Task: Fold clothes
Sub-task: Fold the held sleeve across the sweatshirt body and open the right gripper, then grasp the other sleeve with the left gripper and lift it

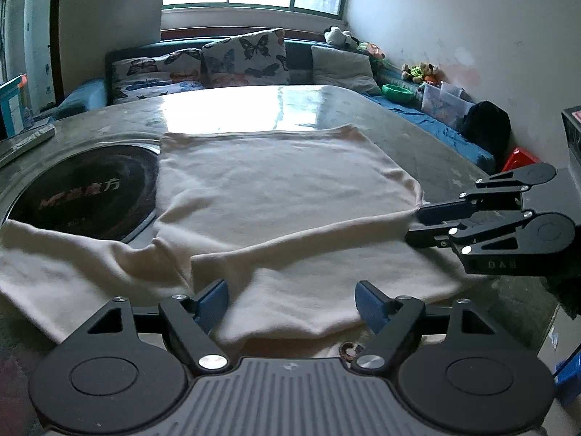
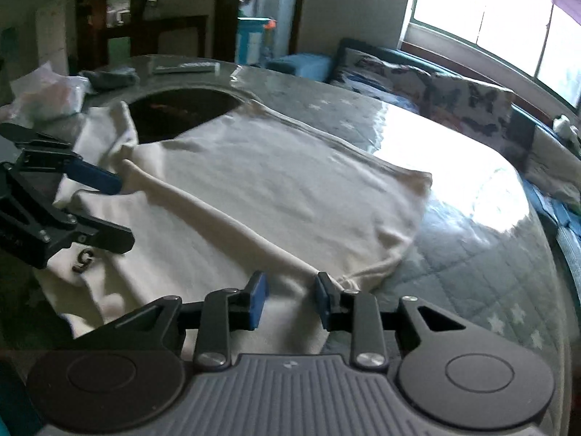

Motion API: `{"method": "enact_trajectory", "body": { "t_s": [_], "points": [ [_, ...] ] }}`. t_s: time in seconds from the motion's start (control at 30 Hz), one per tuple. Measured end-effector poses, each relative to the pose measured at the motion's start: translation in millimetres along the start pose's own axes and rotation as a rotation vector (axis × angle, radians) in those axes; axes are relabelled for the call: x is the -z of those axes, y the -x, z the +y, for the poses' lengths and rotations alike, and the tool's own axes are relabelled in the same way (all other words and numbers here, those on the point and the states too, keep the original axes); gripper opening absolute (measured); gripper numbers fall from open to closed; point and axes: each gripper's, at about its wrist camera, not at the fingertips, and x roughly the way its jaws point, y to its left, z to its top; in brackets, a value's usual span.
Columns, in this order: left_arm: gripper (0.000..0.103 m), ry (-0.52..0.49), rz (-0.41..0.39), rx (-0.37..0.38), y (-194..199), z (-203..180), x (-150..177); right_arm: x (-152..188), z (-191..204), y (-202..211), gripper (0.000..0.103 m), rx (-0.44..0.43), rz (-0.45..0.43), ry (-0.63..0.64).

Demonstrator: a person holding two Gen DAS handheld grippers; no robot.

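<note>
Left wrist view: left gripper [image 1: 292,301] wide apart over cream shirt [image 1: 276,189]; right gripper [image 1: 414,223] spread apart at its edge.

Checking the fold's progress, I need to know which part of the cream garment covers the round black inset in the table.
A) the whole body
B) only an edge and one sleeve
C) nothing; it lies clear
B: the cream garment overlaps just the rim of the black inset, a sleeve lying across its near side.

A cream garment [image 1: 276,196] lies spread on the glossy table [image 1: 225,109].
</note>
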Motion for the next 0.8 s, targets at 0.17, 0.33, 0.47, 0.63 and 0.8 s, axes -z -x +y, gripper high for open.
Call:
{"method": "enact_trajectory", "body": {
  "t_s": [0.17,0.33,0.47,0.63,0.8],
  "points": [
    [0.081,-0.012,0.001,0.047,-4.9,-9.2,-1.2,4.6,-3.7,5.4,0.028,0.065,0.025,-0.002],
    [0.087,-0.043,0.002,0.092,-10.5,-23.5,-1.4,16.4,-16.8,15.0,0.029,0.137,0.039,-0.075],
    [0.088,-0.047,-0.002,0.104,-9.2,-21.6,-1.7,23.9,-30.3,24.0,0.037,0.143,0.042,-0.182],
    [0.088,0.024,-0.023,0.082,6.3,0.4,-5.7,17.3,-19.9,32.5,0.038,0.131,0.000,-0.155],
    [0.087,0.112,-0.056,-0.033,29.2,36.7,-9.4,0.6,-0.8,35.2,0.038,0.033,-0.045,-0.102]
  ]
}}
